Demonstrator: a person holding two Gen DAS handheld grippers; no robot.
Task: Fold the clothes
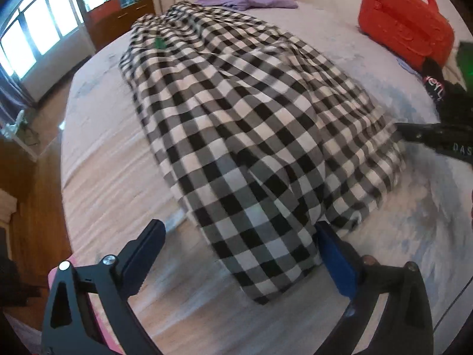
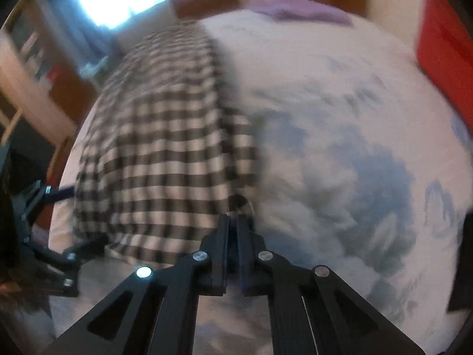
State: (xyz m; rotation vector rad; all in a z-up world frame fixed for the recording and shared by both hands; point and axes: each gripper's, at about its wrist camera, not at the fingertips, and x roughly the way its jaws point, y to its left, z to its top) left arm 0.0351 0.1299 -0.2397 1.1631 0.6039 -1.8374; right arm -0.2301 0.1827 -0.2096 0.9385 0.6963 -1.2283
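Left wrist view: the left gripper (image 1: 239,236) has its jaws wide apart, and the near corner of the black-and-white checked garment (image 1: 236,136) lies in the gap between them, up against the blue pad of the right-hand finger (image 1: 334,254). The left-hand finger isn't touching any cloth, so nothing is pinched here. The garment stretches away from the tongs across the pale bedsheet (image 1: 112,171), long and a bit rumpled. Past its far end there's a purple cloth (image 1: 248,0), and off to the far right of the tongs sits a red plastic case (image 1: 405,20). The right gripper (image 1: 434,139) pokes in from the right edge, its tip at the garment's side edge.

In the right wrist view, which is pretty blurry, the right gripper (image 2: 236,219) has its jaws pressed together, and a bit of the garment's (image 2: 165,148) near corner looks pinched at the tips. The rest of the cloth runs ahead and to the left of those tongs. The left gripper (image 2: 74,216) shows at the left edge, spread open at the garment's other corner.
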